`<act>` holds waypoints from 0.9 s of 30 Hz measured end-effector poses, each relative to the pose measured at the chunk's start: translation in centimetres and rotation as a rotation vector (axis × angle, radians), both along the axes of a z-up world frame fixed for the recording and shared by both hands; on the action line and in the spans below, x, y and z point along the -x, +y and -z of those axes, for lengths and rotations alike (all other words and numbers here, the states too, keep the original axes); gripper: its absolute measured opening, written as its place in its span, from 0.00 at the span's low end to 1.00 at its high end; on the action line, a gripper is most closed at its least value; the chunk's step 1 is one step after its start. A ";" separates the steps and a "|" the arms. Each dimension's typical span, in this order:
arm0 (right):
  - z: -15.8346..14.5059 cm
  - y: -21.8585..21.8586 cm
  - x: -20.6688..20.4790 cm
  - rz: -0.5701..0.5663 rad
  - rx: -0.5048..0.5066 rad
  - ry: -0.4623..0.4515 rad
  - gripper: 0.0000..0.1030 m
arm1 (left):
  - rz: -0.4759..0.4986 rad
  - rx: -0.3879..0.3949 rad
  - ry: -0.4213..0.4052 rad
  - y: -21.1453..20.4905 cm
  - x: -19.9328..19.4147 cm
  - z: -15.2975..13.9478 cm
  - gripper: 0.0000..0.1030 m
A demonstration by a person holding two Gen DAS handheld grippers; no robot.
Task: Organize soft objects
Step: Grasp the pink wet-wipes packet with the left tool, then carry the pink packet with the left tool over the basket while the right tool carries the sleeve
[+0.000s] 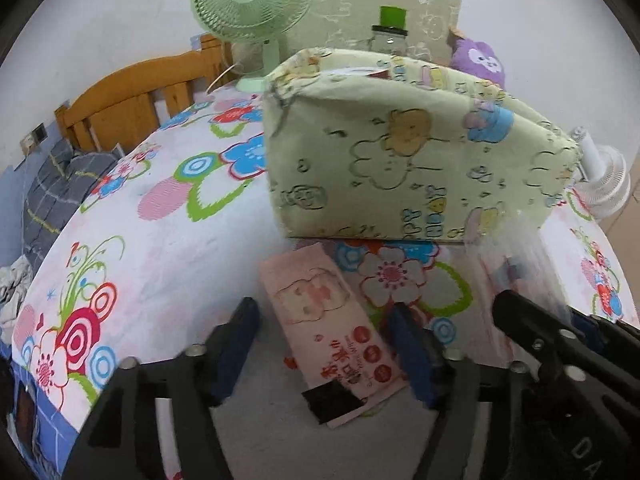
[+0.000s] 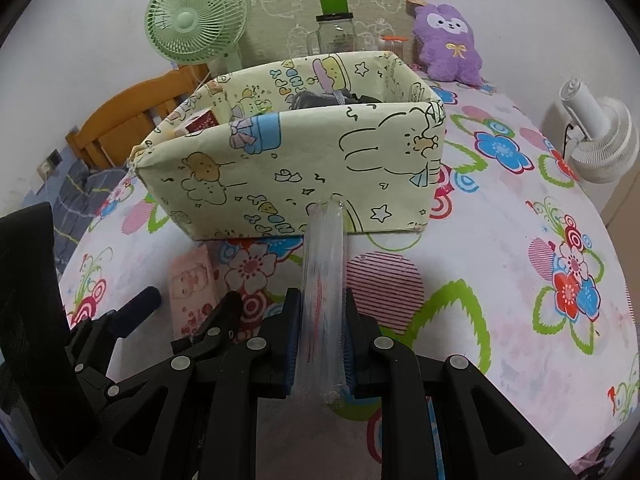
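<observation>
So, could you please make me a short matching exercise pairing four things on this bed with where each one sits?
Things:
1. pink tissue pack
2. clear packet
3. purple plush
4. green fan

Places:
A. back right, behind the fabric box
B. between the open left tongs
C. back left
D. clamped in the right tongs

Pairs: 1-B, 2-D, 3-A, 4-C

A green desk fan (image 2: 195, 20) stood on the flowered bedsheet (image 2: 520, 280). Right of the fan sat a green-lidded glass jar (image 2: 335, 28); far right, a white fan (image 2: 596, 136). A wooden headboard (image 1: 132, 100) stood left.
</observation>
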State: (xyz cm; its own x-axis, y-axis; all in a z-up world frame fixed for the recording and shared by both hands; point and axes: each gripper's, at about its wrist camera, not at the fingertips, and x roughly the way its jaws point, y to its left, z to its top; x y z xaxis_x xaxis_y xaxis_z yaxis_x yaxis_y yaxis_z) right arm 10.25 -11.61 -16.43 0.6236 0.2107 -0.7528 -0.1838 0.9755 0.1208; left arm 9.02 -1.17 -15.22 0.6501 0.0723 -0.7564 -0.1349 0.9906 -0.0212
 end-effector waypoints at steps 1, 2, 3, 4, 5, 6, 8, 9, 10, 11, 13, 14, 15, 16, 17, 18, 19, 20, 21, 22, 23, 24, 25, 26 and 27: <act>0.0 0.0 0.0 -0.002 -0.002 0.001 0.21 | 0.012 0.006 -0.003 -0.2 0.1 -0.1 0.43; 0.0 0.0 0.0 -0.003 -0.005 0.000 0.21 | 0.016 0.017 0.000 -0.4 0.1 -0.2 0.39; 0.0 0.1 0.0 -0.006 -0.007 -0.001 0.21 | 0.013 0.022 0.004 -0.4 0.2 -0.2 0.38; 0.0 0.1 0.1 -0.007 -0.008 -0.004 0.21 | 0.013 0.030 0.006 -0.4 0.2 -0.2 0.38; -0.1 0.1 0.1 -0.009 -0.011 -0.004 0.21 | 0.018 0.036 0.007 -0.4 0.3 -0.3 0.37; -0.1 0.0 0.1 -0.009 -0.012 -0.005 0.21 | 0.023 0.040 0.008 -0.4 0.3 -0.3 0.37; -0.1 -0.1 0.3 -0.005 -0.009 -0.008 0.21 | 0.036 0.046 0.008 -0.7 0.5 -0.4 0.37; -0.2 -0.2 0.3 -0.002 -0.009 -0.009 0.21 | 0.039 0.047 0.006 -0.8 0.6 -0.5 0.37; -0.2 -0.4 0.4 0.002 -0.011 -0.010 0.21 | 0.048 0.045 0.002 -1.0 0.8 -0.6 0.37; -0.3 -0.6 0.6 0.006 -0.012 -0.012 0.21 | 0.052 0.042 -0.002 -1.2 0.9 -0.8 0.37; -0.4 -0.9 0.9 0.013 -0.012 -0.018 0.21 | 0.062 0.036 -0.010 -1.6 1.1 -1.1 0.37; -0.5 -1.0 1.0 0.016 -0.011 -0.023 0.21 | 0.066 0.034 -0.014 -1.7 1.3 -1.2 0.37; -0.6 -1.1 1.2 0.018 -0.012 -0.028 0.21 | 0.069 0.031 -0.018 -1.9 1.4 -1.4 0.37; -0.7 -1.2 1.4 0.020 -0.011 -0.031 0.21 | 0.074 0.029 -0.021 -2.0 1.5 -1.5 0.37; -0.9 -1.4 1.6 0.024 -0.011 -0.038 0.21 | 0.077 0.028 -0.023 -2.2 1.6 -1.7 0.37; -1.0 -1.5 1.8 0.027 -0.012 -0.042 0.21 | 0.081 0.027 -0.026 -2.3 1.8 -1.9 0.37; -1.2 -1.7 2.0 0.029 -0.012 -0.048 0.21 | 0.087 0.024 -0.032 -2.4 2.0 -2.2 0.37; -1.4 -1.8 2.2 0.032 -0.013 -0.055 0.21 | 0.089 0.020 -0.038 -2.6 2.1 -2.4 0.37; -1.7 -1.9 2.4 0.035 -0.015 -0.063 0.21 | 0.094 0.016 -0.046 -2.8 2.3 -2.8 0.37; -1.9 -2.0 2.5 0.037 -0.016 -0.070 0.21 | 0.097 0.013 -0.053 -2.9 2.5 -3.2 0.37; -2.3 -2.2 2.8 0.039 -0.017 -0.082 0.21 | 0.099 0.011 -0.060 -3.0 2.6 -3.5 0.37; -2.5 -2.3 3.0 0.040 -0.017 -0.090 0.21 | 0.103 0.010 -0.068 -3.2 2.8 -3.9 0.37; -2.9 -2.4 3.2 0.042 -0.017 -0.102 0.21 | 0.105 0.007 -0.075 -3.2 3.0 -4.1 0.37; -3.2 -2.4 3.4 0.044 -0.016 -0.111 0.21 | 0.107 0.004 -0.082 -3.3 3.1 -4.5 0.37; -3.5 -2.5 3.6 0.045 -0.016 -0.121 0.21 | 0.108 0.001 -0.087 -3.4 3.2 -4.8 0.37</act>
State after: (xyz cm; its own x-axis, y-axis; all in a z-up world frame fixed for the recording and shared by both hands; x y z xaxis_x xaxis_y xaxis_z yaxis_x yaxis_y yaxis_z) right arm 6.63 -14.09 -12.90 0.7185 0.1921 -0.6685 -0.1544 0.9812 0.1159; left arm 5.80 -4.58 -10.46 0.7171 -0.0028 -0.6969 -0.0247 0.9993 -0.0294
